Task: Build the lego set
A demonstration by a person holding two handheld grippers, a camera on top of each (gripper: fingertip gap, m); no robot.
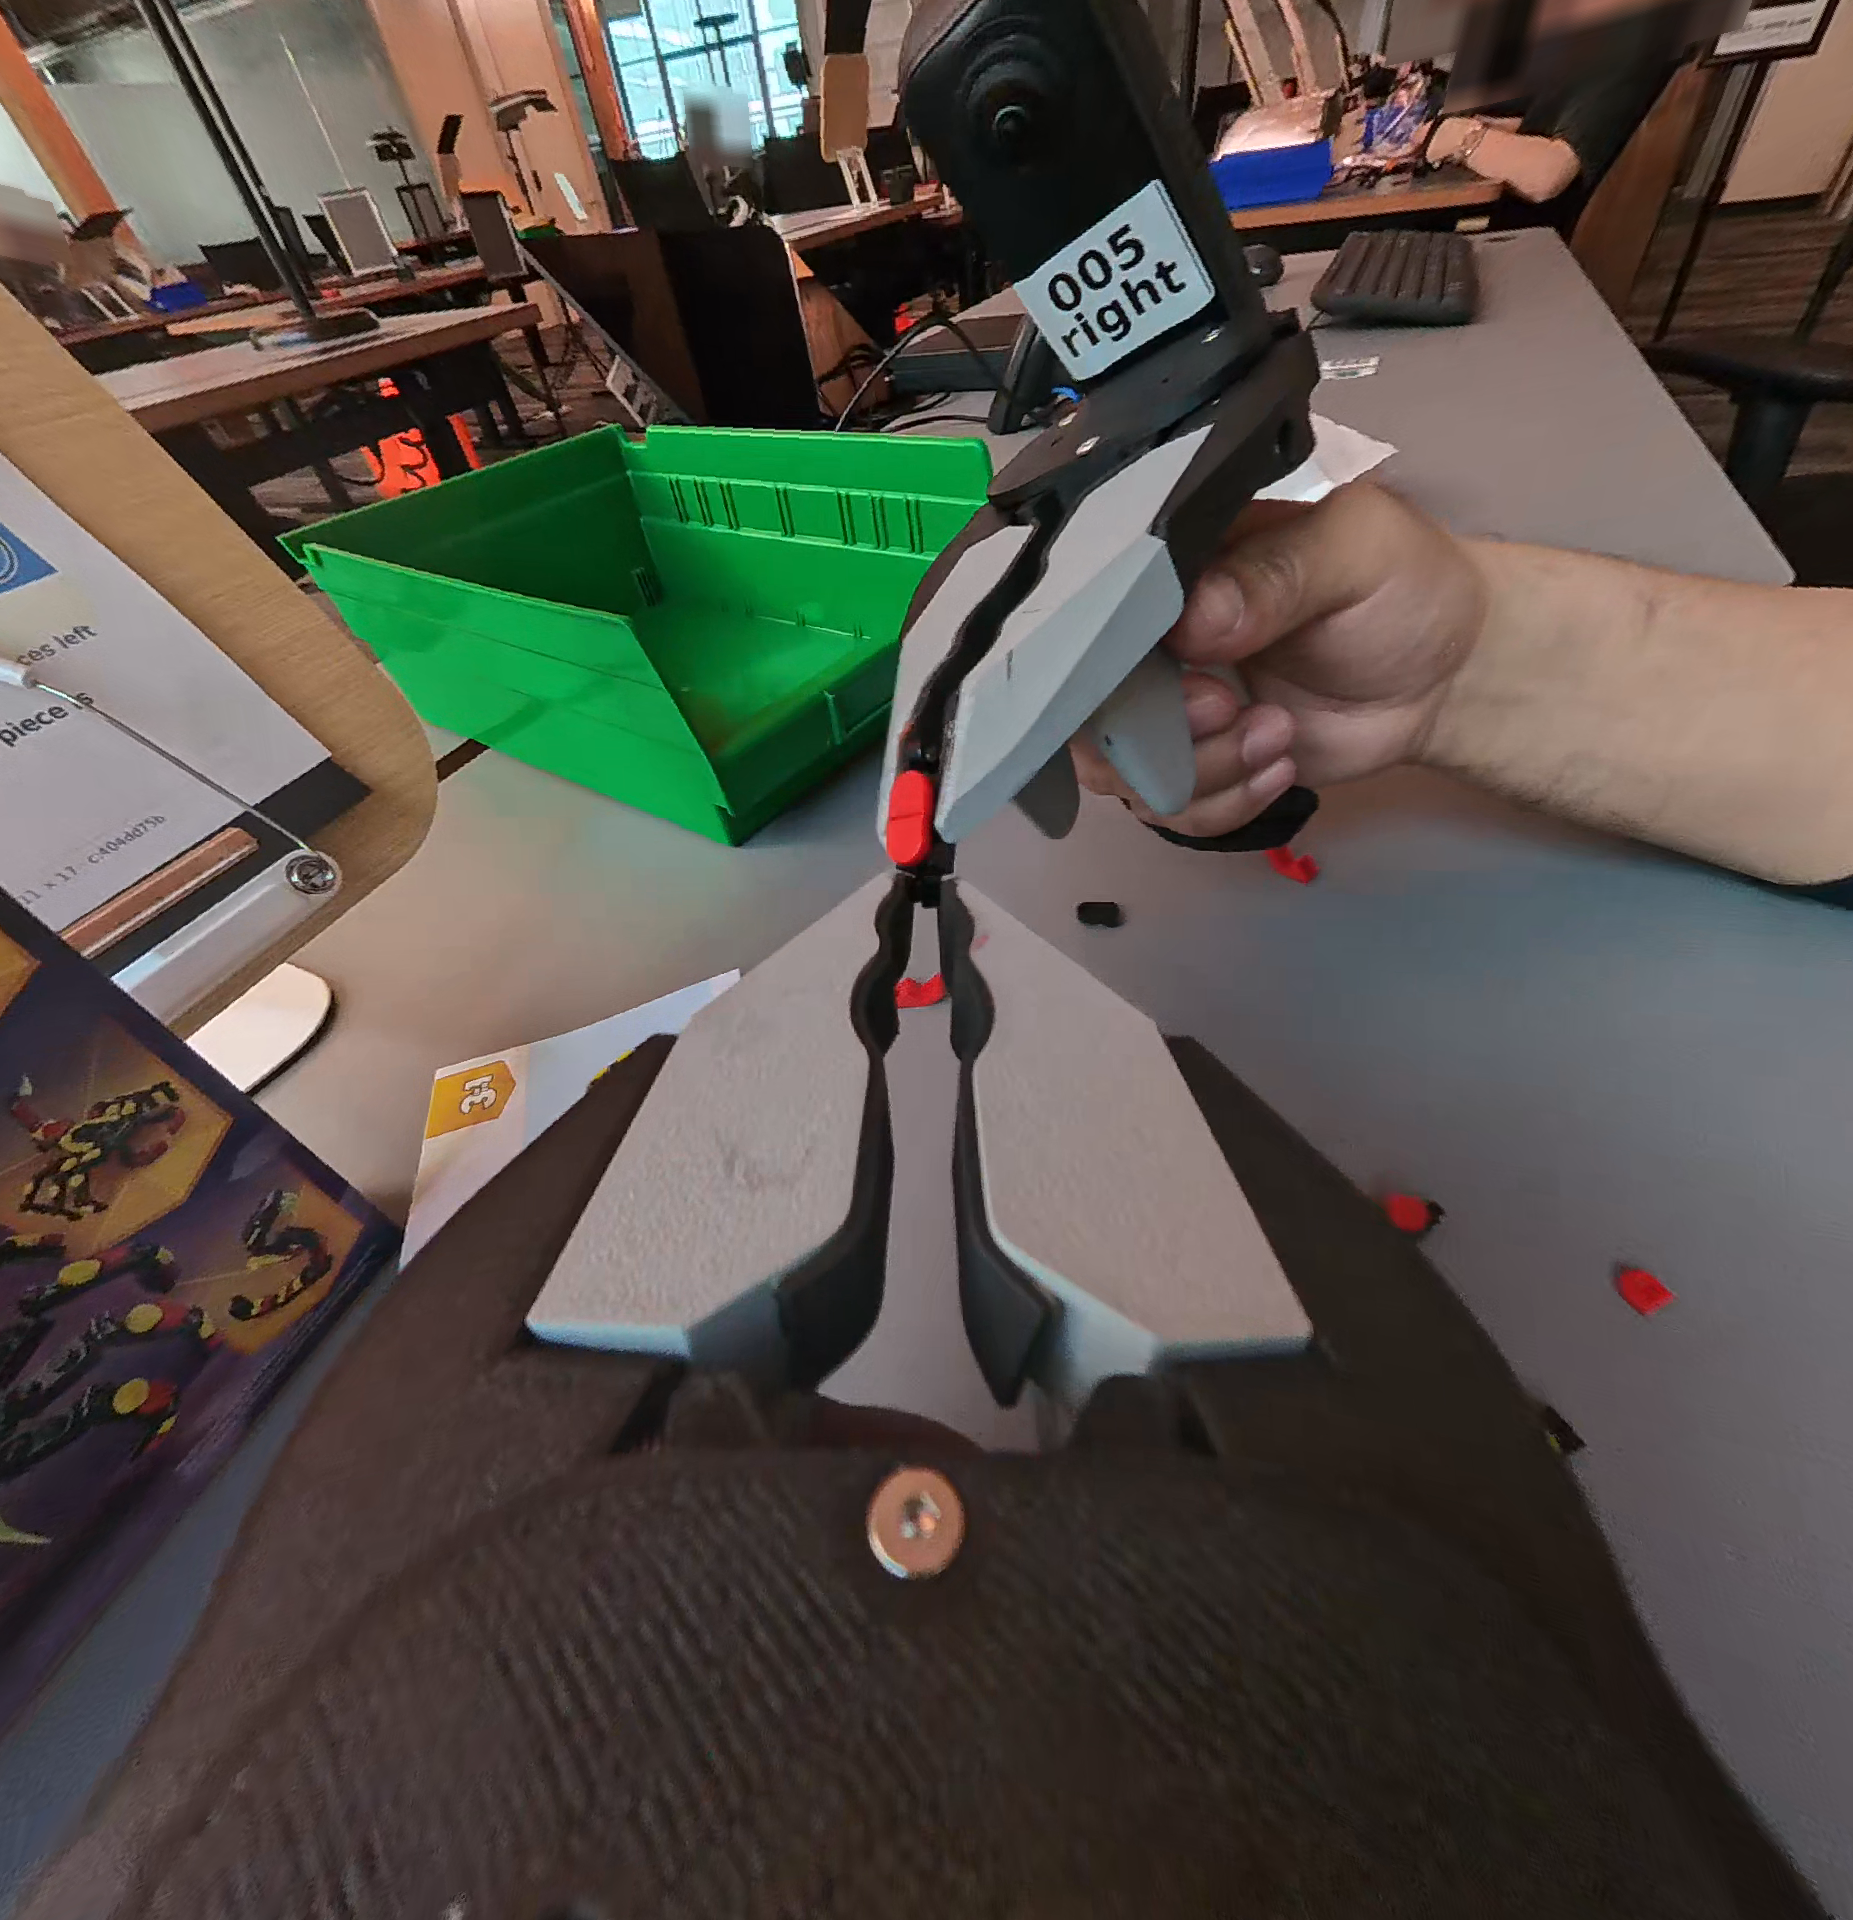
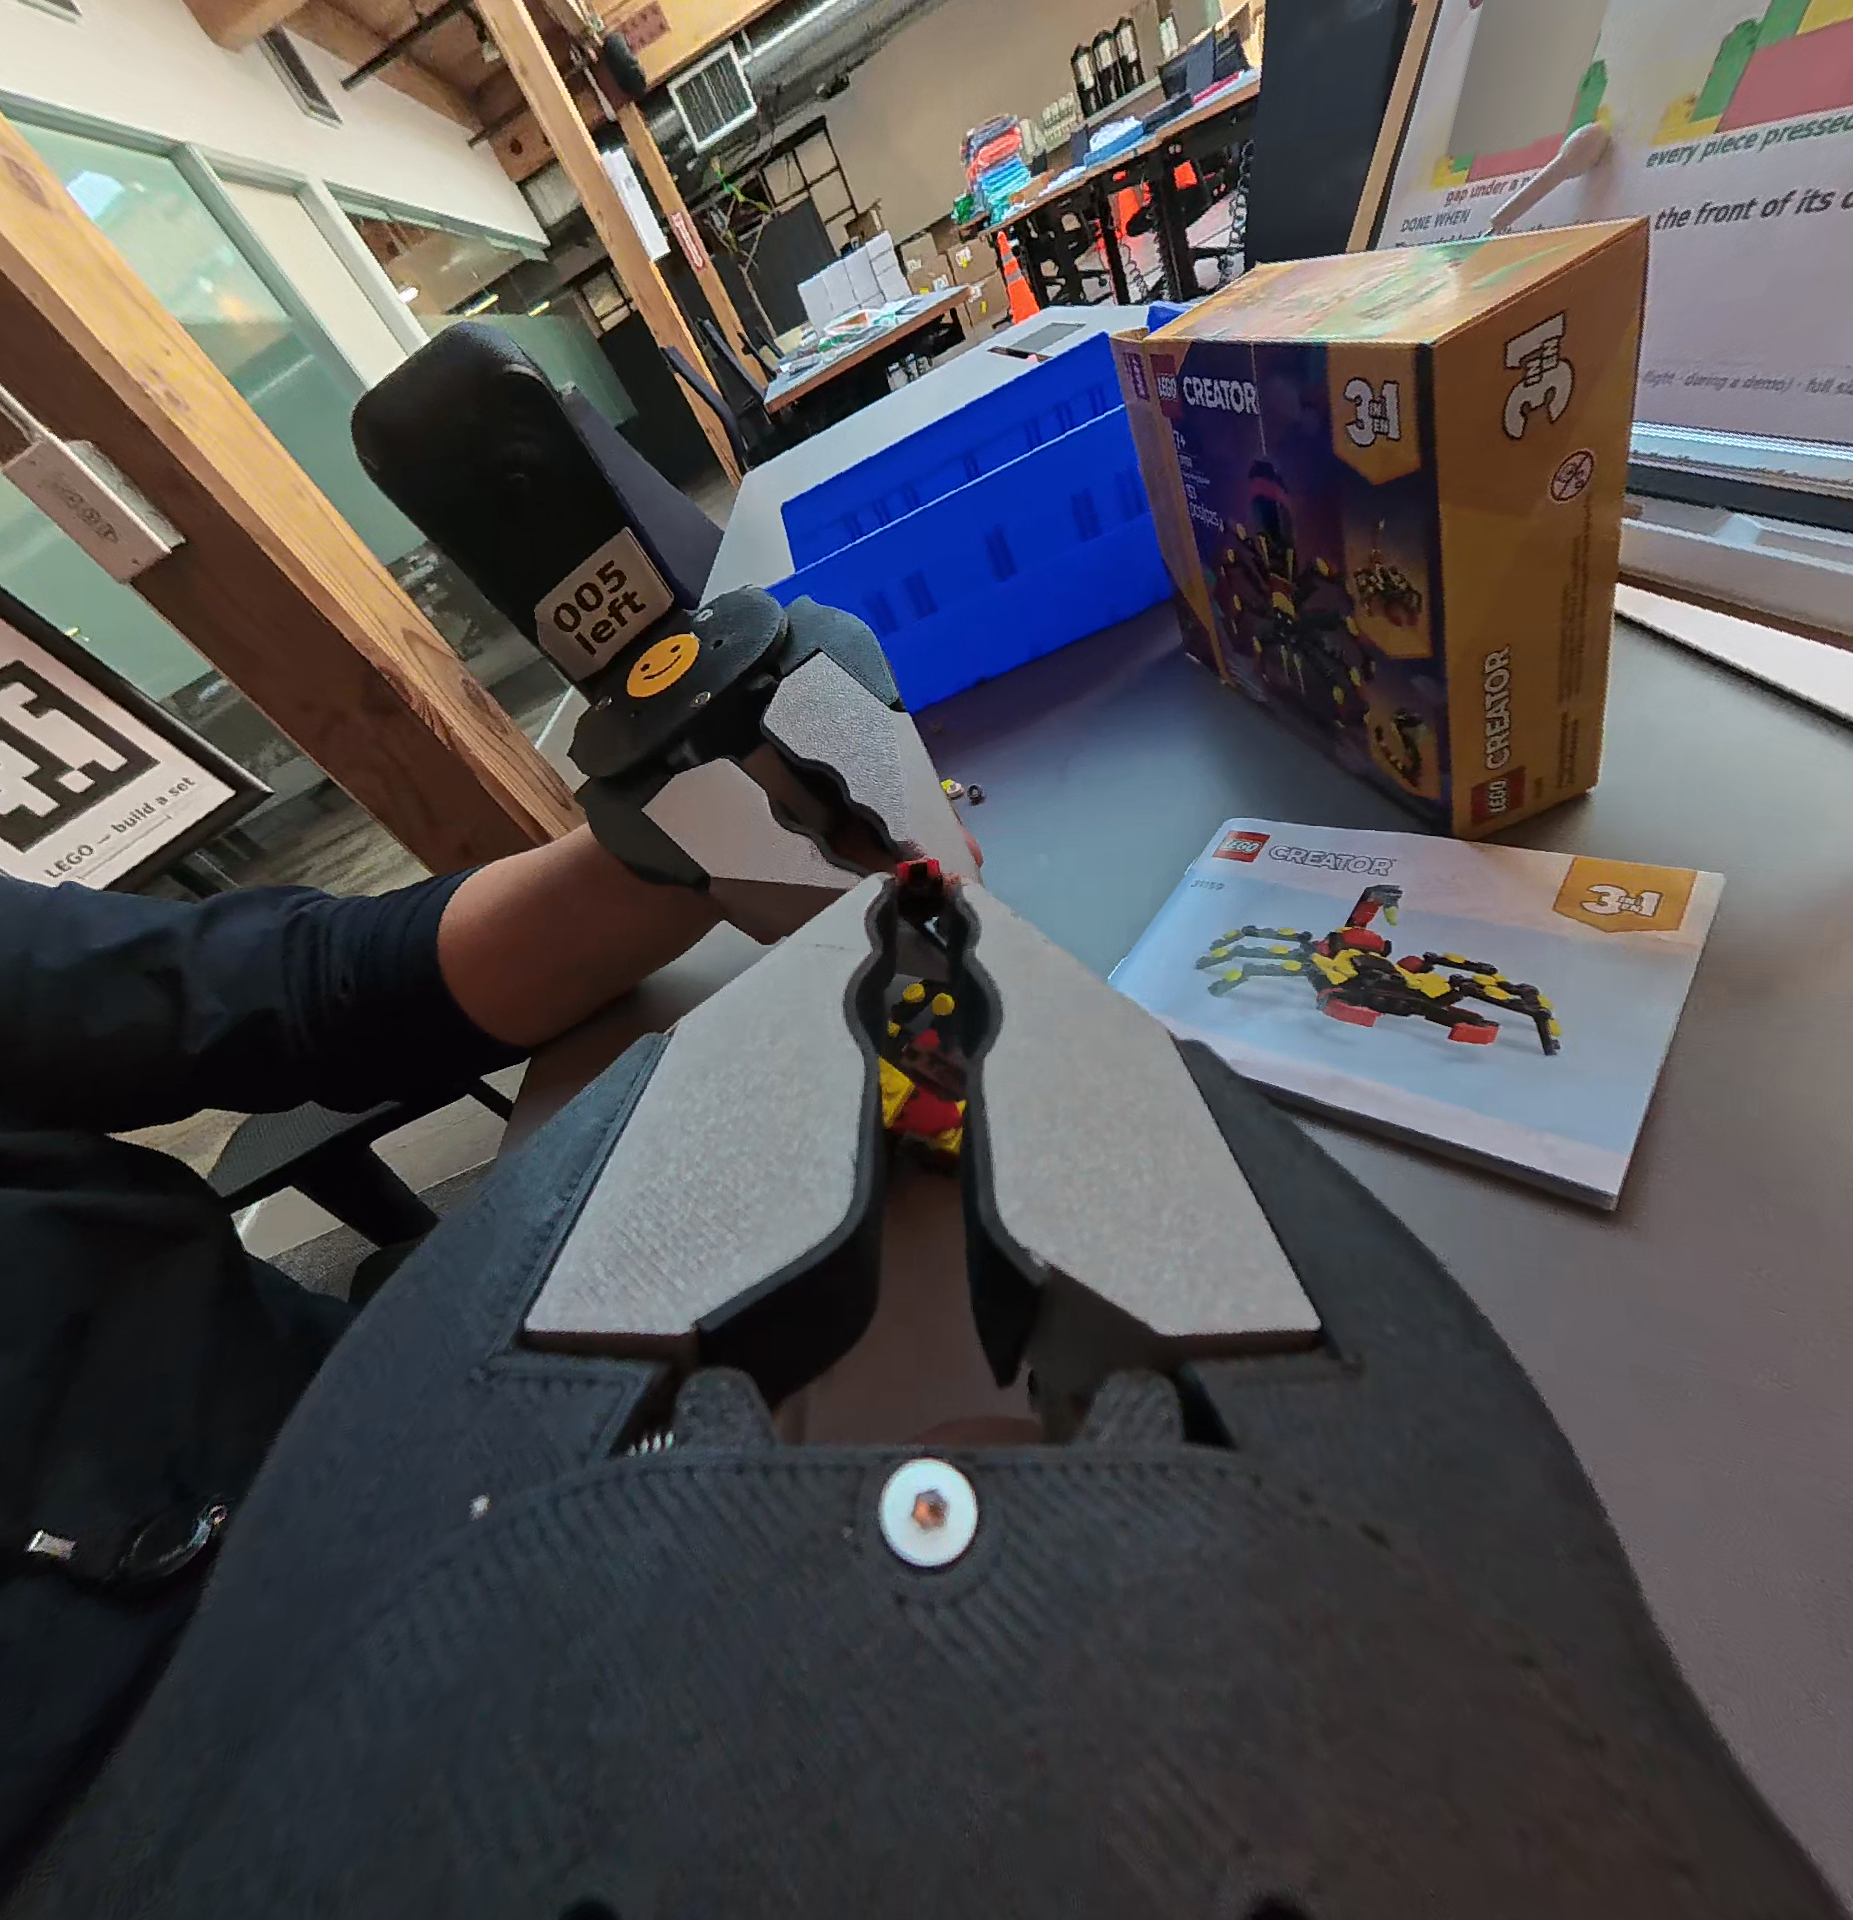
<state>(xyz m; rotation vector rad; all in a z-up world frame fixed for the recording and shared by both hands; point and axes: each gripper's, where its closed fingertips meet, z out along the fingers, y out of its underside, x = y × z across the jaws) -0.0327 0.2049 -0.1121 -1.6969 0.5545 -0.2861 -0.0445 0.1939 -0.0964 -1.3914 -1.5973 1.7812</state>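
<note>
Holding a small red-and-black brick piece between the two claws, above the grey tabletop. Showing a rounded red part on one side and thin black parts at both ends; long axis running roughly up and down in the left wrist view, lower end pointing at the left claw.

Right claw coming down from above, gripped by a hand, its fingertips clamping the piece's red part. Left claw reaching up from below, tips drawn together on the piece's black lower end; whether the pads are truly pressing it, hard to tell. In the right wrist view, the red and black piece sitting right at the meeting point of both claws.

Lying on the tabletop below: loose red bits, a black bit, and a half-built red, yellow and black model seen through the right claw's gap. Standing behind, a green bin, well apart. Lying on the far side, a booklet, just in front of a yellow and purple box standing beside a blue bin. Leaving open grey surface between the claws and the green bin, and more toward the tabletop's far edge by the keyboard.
</note>
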